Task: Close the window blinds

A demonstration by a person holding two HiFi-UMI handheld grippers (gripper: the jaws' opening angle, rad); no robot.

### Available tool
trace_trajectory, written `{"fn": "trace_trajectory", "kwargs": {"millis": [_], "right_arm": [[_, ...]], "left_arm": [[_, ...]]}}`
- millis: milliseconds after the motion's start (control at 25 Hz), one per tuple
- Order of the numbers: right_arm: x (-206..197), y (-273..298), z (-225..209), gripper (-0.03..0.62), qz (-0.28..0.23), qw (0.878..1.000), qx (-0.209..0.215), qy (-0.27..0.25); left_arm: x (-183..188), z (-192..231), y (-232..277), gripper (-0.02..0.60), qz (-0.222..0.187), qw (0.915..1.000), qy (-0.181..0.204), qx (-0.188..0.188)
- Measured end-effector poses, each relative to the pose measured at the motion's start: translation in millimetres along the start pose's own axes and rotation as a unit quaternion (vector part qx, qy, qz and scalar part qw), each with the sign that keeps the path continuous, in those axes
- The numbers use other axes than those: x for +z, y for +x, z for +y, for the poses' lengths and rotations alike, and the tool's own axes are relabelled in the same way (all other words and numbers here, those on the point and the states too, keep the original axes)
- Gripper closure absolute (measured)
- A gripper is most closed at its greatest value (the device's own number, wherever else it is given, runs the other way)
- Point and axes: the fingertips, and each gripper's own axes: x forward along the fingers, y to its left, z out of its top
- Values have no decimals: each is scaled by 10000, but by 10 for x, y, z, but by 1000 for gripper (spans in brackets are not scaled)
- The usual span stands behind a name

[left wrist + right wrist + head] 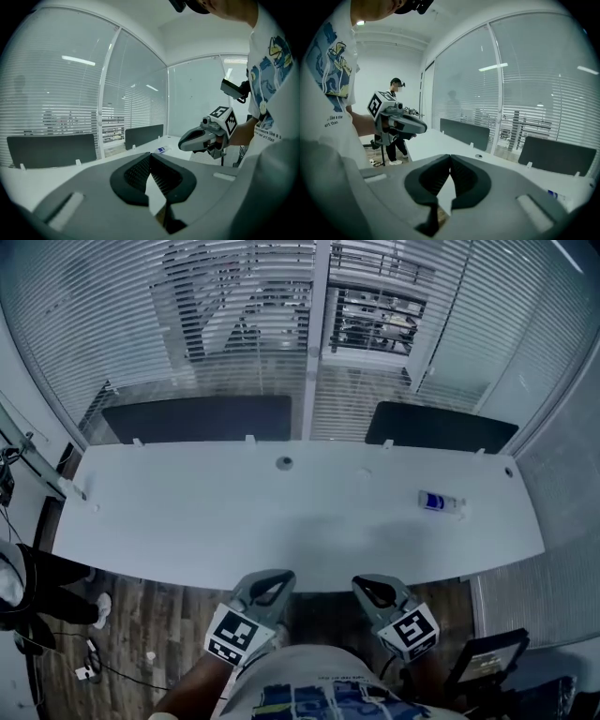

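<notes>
So far: nothing done; the blinds (187, 324) look open, the slats let one see through.
Blinds place: behind the desk (281, 512), along its far edge.
Left gripper (272, 585): clenched, empty, before the desk's near edge.
Right gripper (373, 589): the same.
Remaining: the whole closing.

We see a long white table (234, 521) with a round cable port (284, 463) near its far edge. A small white item with a blue label (439, 502) lies toward its right end. A left dark panel (197, 418) and a right dark panel (441, 427) stand along the far edge. At the left, another person (42, 589) stands on the wooden floor (159, 624).
</notes>
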Motion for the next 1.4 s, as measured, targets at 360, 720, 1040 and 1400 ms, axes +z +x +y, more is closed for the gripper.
{"fn": "trace_trajectory", "kwargs": {"millis": [360,720,1040,1400], "right_arm": [[-14,205,134,591,31,9998,-181,101],[28,295,-586,591,114,9994,-270,164],[-11,348,-941,591,155,9996,-196,98],[-146,390,-1618,591,195,9993,-157,281]], "left_arm": [[-125,323,93,577,-53,9999,139,-41],[285,758,907,566,-65,9991,403,121],[671,1290,1382,558,-304,9954,646,633],[1030,1903,2184,537,-260,9886,1013,1086]]}}
